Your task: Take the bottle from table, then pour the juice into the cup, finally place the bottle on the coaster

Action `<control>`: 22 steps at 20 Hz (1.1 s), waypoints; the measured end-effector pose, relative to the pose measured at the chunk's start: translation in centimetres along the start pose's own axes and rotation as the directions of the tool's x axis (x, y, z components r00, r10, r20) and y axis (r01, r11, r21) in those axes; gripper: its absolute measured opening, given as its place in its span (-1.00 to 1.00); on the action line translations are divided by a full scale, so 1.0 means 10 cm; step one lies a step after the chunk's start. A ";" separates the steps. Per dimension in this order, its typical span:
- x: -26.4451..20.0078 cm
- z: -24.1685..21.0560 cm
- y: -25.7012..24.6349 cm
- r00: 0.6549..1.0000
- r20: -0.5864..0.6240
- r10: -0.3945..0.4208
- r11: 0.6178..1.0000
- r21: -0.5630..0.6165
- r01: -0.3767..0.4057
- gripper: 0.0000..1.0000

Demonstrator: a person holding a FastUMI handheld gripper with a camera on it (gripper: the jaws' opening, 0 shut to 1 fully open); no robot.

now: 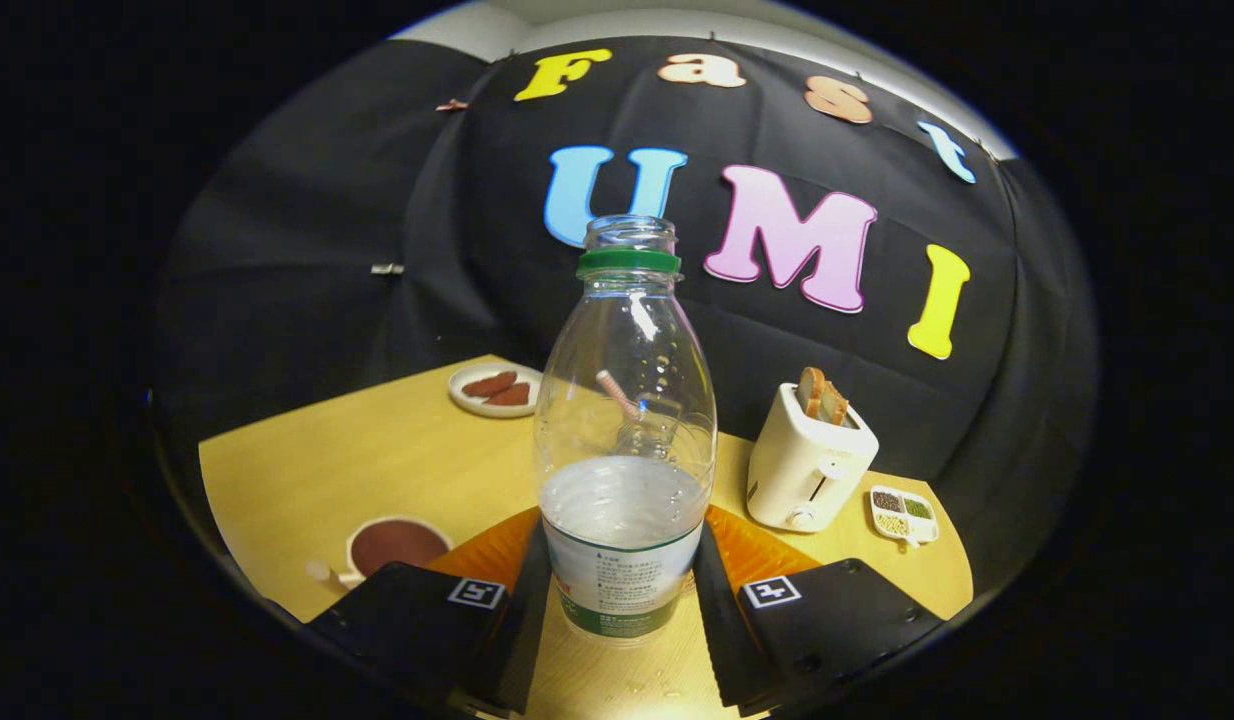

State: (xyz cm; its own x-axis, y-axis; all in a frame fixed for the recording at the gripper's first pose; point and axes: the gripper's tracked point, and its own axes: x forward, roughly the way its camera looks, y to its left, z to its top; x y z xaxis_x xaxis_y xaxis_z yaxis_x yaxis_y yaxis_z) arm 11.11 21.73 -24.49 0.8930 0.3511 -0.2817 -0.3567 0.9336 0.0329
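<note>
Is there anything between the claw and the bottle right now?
Nothing visible does. The bottle stands upright between the fingers of the claw, which press its labelled lower part from both sides.

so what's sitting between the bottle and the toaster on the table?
Gripper view: just bare wooden table between the bottle and the toaster, plus a corner of the orange mat. The hand-held gripper grips the bottle's base.

Coaster mostly hidden
Your bottle [625,440] covers the coaster [767,552]; the cup [395,546] slips behind one finger [417,610].
</note>
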 end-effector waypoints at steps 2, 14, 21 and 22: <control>0.14 0.11 -0.18 0.999 0.049 -0.015 1.000 0.018 0.014 0.43; 0.78 -0.29 -0.57 0.993 0.111 0.042 0.990 0.133 -0.057 0.45; 0.88 -0.51 -0.74 0.995 0.089 0.050 0.974 0.218 -0.069 0.47; 0.89 -0.52 -0.73 0.994 0.091 0.058 0.975 0.209 -0.076 0.47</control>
State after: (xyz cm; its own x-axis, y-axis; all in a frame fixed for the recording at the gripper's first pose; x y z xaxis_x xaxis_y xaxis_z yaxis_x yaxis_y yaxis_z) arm 20.22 17.71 -32.18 0.8919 0.4100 -0.1907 -0.3585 0.8982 0.2545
